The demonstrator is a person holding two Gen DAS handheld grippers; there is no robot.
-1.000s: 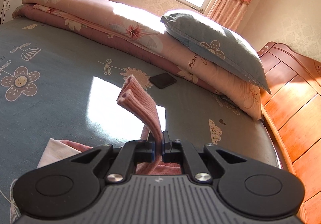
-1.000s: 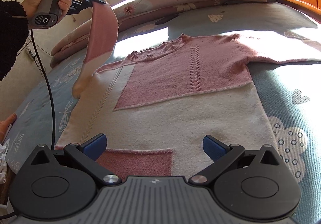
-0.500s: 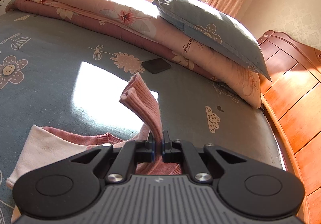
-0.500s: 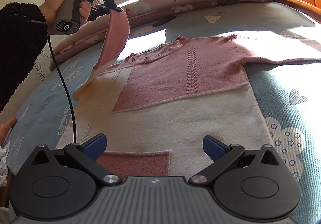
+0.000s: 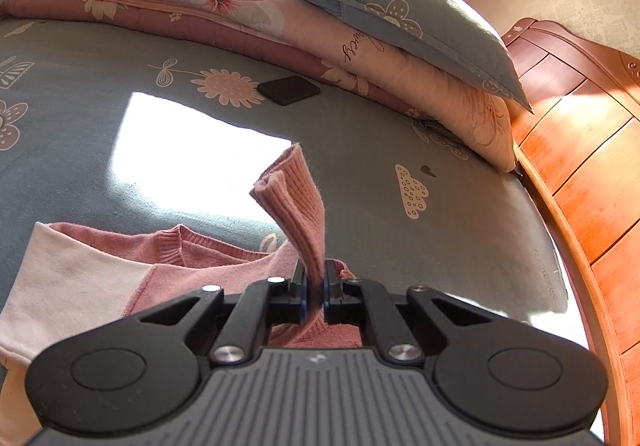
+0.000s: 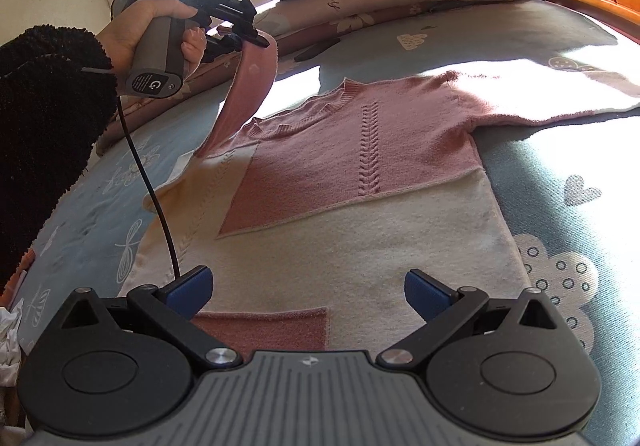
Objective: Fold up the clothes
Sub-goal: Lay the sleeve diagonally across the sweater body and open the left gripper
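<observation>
A pink and cream knitted sweater [image 6: 360,214] lies flat, front up, on the blue bed sheet. My left gripper [image 5: 315,286] is shut on the sweater's pink left sleeve cuff [image 5: 294,202] and holds it up in the air; in the right wrist view the left gripper [image 6: 244,36] hangs above the sweater's left shoulder with the sleeve [image 6: 248,90] draped down. The other sleeve [image 6: 540,90] lies stretched out to the right. My right gripper [image 6: 308,286] is open and empty, low over the sweater's hem.
A folded pink quilt [image 5: 200,2] and a blue pillow [image 5: 400,14] are stacked along the far side of the bed. A black phone [image 5: 288,90] lies on the sheet [image 5: 80,174]. A wooden headboard [image 5: 580,150] stands at the right. The left gripper's cable [image 6: 156,198] hangs over the sweater's left edge.
My left gripper has carried the sleeve cuff to the right, over the sweater's shoulder and neckline. The right gripper has stayed open and still.
</observation>
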